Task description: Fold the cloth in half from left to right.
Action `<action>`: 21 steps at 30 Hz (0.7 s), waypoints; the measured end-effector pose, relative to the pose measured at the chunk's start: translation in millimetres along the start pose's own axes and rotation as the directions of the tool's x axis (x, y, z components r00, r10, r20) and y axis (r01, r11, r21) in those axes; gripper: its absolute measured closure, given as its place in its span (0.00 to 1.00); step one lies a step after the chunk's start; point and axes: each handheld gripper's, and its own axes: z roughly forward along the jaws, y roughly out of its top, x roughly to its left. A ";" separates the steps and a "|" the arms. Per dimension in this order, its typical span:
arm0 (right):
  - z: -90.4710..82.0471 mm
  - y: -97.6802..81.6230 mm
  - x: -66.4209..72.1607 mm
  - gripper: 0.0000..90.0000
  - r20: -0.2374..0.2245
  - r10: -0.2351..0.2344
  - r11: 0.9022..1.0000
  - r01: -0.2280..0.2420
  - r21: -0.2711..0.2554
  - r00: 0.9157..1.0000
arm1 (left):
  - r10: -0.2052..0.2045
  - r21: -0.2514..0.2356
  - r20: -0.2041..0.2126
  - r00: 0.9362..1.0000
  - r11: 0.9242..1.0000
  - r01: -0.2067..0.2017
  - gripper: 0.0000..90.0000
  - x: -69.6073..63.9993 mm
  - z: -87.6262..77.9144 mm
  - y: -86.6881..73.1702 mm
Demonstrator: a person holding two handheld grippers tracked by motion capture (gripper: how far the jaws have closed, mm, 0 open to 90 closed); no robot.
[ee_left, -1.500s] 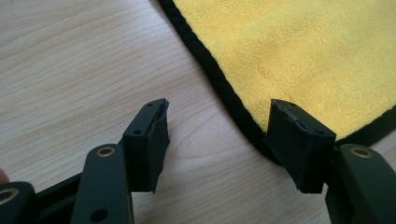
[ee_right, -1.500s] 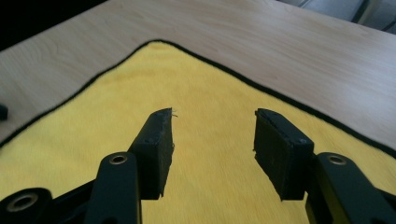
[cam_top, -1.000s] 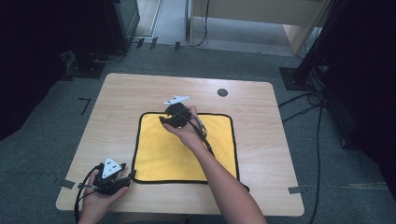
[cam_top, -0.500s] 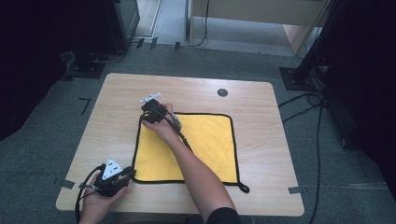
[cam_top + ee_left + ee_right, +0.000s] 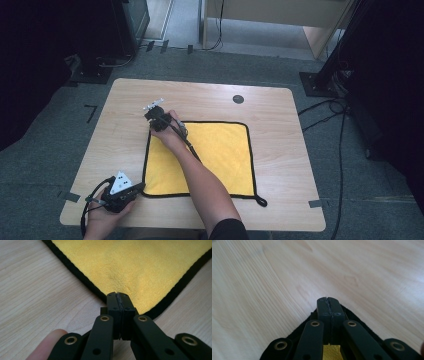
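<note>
Yellow cloth point(image 5: 215, 155), fleecy pile, square, black-bound edge, lay flat at table centre. Left gripper point(image 5: 134, 189) had just clamped its 7 o'clock corner; right gripper point(image 5: 156, 118) had just closed over the 11 o'clock corner. Table point(image 5: 280, 125): pale wood grain, rounded corners. Grey carpet floor point(image 5: 50, 130).

Light wood worktop point(image 5: 280, 130), rounded corners, small dark round disc point(image 5: 238, 99) near its far edge. Grey floor point(image 5: 60, 125) all round. Black cables point(image 5: 327, 112) trail off right. Tape strips point(image 5: 315, 203) at the near corners. Dark stand base point(image 5: 95, 75) far left.
</note>
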 end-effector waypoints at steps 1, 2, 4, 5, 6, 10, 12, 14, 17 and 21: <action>-11.1 3.8 -3.6 1.00 -0.008 0.008 0.999 -0.008 -0.034 1.000 | -0.024 -0.015 -0.001 1.000 1.000 0.024 1.00 3.1 -1.7 0.4; -11.1 3.8 -3.6 1.00 -0.008 0.008 0.999 -0.008 -0.034 1.000 | -0.024 -0.015 -0.001 1.000 1.000 0.024 1.00 3.1 -1.7 0.4; -18.3 6.7 -4.3 1.00 -0.001 0.004 0.999 -0.004 -0.050 1.000 | -0.045 -0.032 0.001 0.999 0.998 0.045 1.00 6.2 -4.5 1.5; -21.9 8.4 -4.8 1.00 0.004 -0.006 0.998 0.006 -0.061 1.000 | -0.050 -0.043 -0.003 0.999 0.998 0.050 1.00 6.6 -6.4 2.3; -25.2 10.1 -5.0 1.00 0.007 -0.009 0.997 0.009 -0.071 1.000 | -0.060 -0.063 -0.003 0.998 0.996 0.060 1.00 6.4 -9.8 3.5; -31.2 22.7 -4.1 1.00 -0.032 0.021 0.995 -0.024 -0.097 0.999 | -0.068 -0.143 -0.031 0.997 0.988 0.063 1.00 7.8 -31.9 10.8; -30.7 30.3 0.3 1.00 -0.047 0.024 0.994 -0.029 -0.106 0.999 | -0.068 -0.175 -0.050 0.996 0.983 0.059 1.00 12.5 -45.1 13.4; -29.9 34.8 3.1 1.00 -0.049 0.015 0.993 -0.021 -0.118 0.999 | -0.073 -0.190 -0.074 0.995 0.980 0.058 1.00 15.1 -52.1 14.5; -28.2 50.7 15.8 1.00 -0.076 0.014 0.990 -0.025 -0.138 0.997 | -0.070 -0.220 -0.154 0.986 0.975 0.035 1.00 21.9 -74.9 17.3; -39.4 70.4 29.9 1.00 -0.108 -0.019 0.981 -0.002 -0.196 0.994 | -0.137 -0.294 -0.086 0.987 0.950 0.106 1.00 25.4 -97.5 19.1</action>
